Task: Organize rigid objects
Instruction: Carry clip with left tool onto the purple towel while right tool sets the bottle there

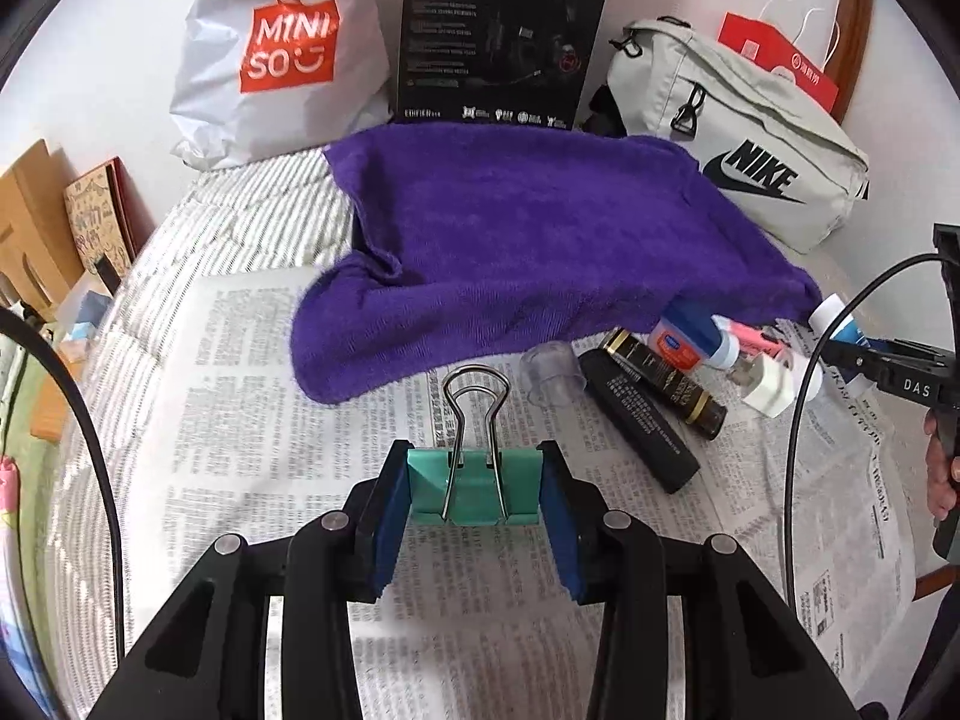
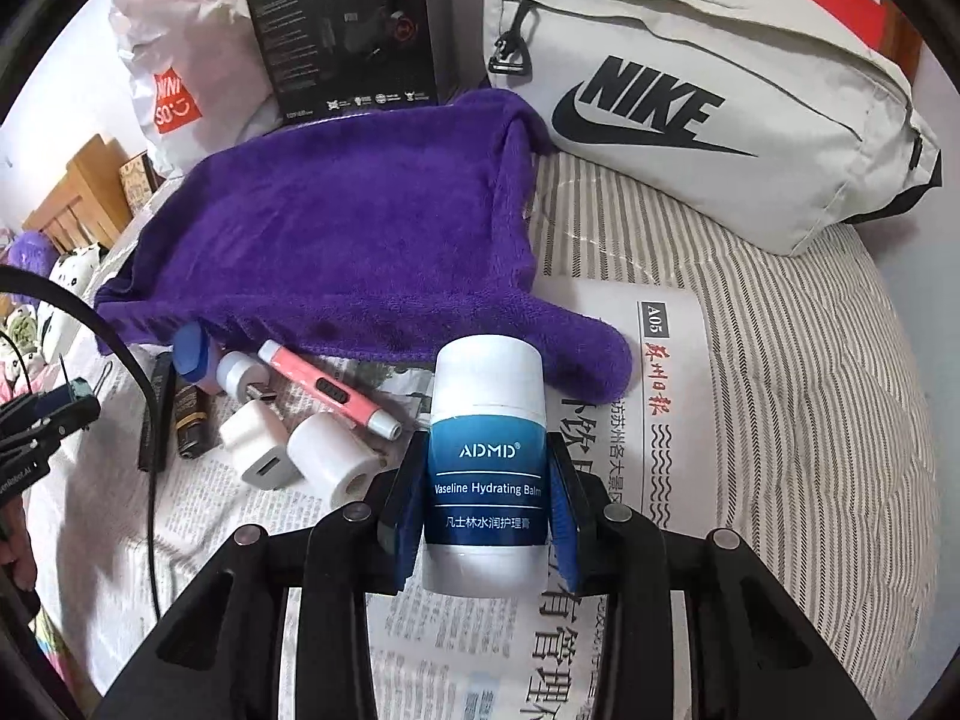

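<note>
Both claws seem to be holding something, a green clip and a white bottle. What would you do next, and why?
Probably carry both toward the purple towel. The left gripper pinches the binder clip, the right gripper clamps the balm bottle, and the towel's top lies bare just ahead.

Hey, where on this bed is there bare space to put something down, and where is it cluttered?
Free: the newspaper between the purple towel and the striped bedding, below the Nike bag; also bare newspaper left of the binder clip. Crowded: along the towel's near edge, where the pink pen, white plug and black tubes cluster.
</note>
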`<state>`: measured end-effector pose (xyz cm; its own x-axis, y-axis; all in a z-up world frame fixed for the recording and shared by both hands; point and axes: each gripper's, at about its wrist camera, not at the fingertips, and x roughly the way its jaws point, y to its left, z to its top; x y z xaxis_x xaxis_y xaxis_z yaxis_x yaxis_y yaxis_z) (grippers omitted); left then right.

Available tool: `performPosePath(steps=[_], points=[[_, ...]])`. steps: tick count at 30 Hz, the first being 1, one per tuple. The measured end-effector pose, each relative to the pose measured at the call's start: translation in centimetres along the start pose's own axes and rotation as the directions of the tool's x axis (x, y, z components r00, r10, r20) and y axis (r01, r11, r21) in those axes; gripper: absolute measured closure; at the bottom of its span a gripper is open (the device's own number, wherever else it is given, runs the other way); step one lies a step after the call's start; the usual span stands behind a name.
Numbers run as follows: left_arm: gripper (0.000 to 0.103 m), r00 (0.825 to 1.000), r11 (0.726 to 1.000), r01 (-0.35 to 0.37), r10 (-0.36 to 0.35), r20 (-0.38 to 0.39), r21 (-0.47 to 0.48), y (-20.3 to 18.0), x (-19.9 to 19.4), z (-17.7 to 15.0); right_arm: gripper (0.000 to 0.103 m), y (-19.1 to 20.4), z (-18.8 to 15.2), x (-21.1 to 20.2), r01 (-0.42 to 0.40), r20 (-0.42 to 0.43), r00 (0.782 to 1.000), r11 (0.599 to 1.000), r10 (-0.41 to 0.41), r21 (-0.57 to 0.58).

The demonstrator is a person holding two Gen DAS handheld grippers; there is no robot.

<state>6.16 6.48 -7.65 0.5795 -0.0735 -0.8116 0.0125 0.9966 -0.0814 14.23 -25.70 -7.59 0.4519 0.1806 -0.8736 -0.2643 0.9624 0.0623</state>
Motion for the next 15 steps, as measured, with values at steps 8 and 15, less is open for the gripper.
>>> performPosePath(steps=[8, 15], points=[[0.064, 1.000, 1.000, -0.014, 0.014, 0.027, 0.010, 0.1, -1.9, 1.3, 0.067, 0.8, 0.5, -1.0, -0.017, 0.017, 1.000, 1.000, 0.018, -0.024], [0.064, 0.998, 1.000, -0.009, 0.007, 0.056, 0.027, 0.6, -3.0, 3.2, 0.067, 1.8, 1.9, -1.7, -0.048, 0.034, 0.998, 0.997, 0.050, -0.058]])
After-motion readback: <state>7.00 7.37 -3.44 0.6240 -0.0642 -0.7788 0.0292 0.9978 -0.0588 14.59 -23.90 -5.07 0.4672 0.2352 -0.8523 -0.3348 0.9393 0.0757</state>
